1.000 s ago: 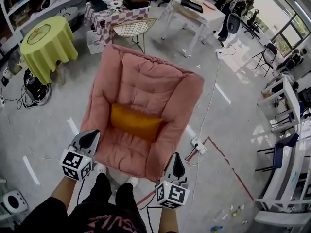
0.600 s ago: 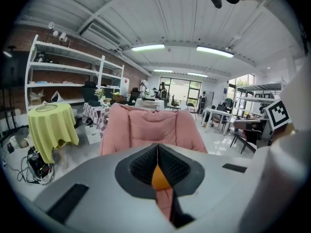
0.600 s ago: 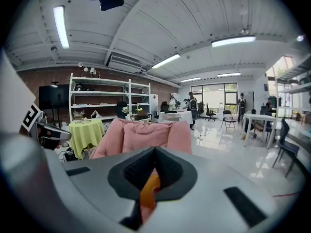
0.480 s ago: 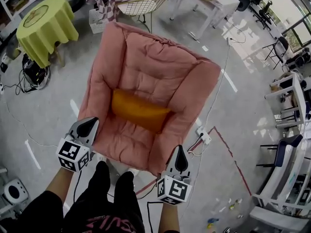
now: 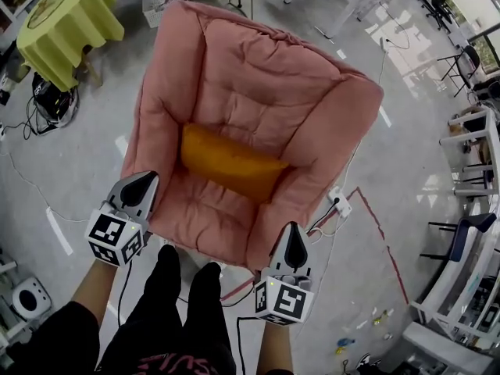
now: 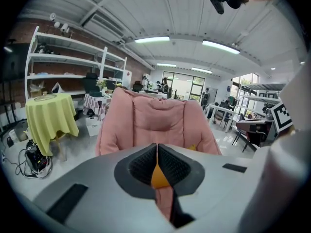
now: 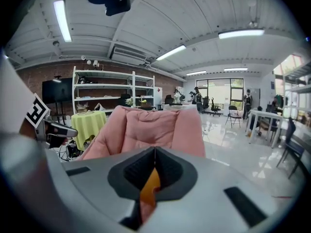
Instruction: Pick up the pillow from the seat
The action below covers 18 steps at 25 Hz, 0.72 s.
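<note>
Pillow [image 5: 230, 165]: it is orange and lies across the seat of the pink armchair [image 5: 258, 92], pushed up against the foot of the backrest and between the two padded arms. Neither tool touches it.

Nearest to you are your own legs in black trousers [image 5: 183, 303], standing at the front edge of the armchair. Your forearms reach out on either side of them, each carrying a marker cube.

Your left tool [image 5: 141, 187] has its pads pressed together and holds nothing. From the head view its tip sits over the front end of the armchair's left arm. Along its own view [image 6: 156, 148], the closed pads line up with the chair, and a sliver of orange shows in the notch below them.

Your right tool [image 5: 294, 244] is closed the same way and is also empty. Its tip is at the armchair's front right corner. Its own view [image 7: 154, 152] shows the same orange sliver under the meeting pads.

Past the pillow, the quilted backrest rises away from you. On the floor to the right of the chair lie a white power strip [image 5: 341, 203] and a line of red tape [image 5: 383, 233]. Far left stands a round table under a yellow-green cloth [image 5: 66, 22], with a tangle of cables [image 5: 47, 100] beside it.
</note>
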Tool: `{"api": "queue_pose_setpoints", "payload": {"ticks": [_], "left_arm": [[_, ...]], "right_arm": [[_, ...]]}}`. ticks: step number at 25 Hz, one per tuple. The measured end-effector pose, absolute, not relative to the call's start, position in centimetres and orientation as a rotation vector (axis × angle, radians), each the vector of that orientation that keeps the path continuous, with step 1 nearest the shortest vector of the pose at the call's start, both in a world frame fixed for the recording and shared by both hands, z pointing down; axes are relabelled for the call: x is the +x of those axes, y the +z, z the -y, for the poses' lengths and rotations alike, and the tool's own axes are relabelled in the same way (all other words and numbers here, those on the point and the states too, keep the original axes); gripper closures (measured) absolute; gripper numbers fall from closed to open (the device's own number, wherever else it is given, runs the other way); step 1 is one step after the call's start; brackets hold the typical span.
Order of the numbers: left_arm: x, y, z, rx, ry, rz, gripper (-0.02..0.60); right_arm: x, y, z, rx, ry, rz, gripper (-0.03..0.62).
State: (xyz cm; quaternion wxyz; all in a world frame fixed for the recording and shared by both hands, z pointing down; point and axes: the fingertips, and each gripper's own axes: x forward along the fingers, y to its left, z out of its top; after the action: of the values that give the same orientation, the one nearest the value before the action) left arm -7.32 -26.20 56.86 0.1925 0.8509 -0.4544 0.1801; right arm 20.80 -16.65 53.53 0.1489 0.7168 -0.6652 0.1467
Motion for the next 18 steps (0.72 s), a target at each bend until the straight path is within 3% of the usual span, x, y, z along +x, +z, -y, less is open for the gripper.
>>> {"api": "queue_pose_setpoints", "payload": {"ticks": [18], "left_arm": [[-5.9, 67.6, 27.1, 2.311, 0.553, 1.266, 0.572]], "right_arm": [[21.6, 63.7, 17.6, 2.014, 0.515, 1.87, 0.574]]}}
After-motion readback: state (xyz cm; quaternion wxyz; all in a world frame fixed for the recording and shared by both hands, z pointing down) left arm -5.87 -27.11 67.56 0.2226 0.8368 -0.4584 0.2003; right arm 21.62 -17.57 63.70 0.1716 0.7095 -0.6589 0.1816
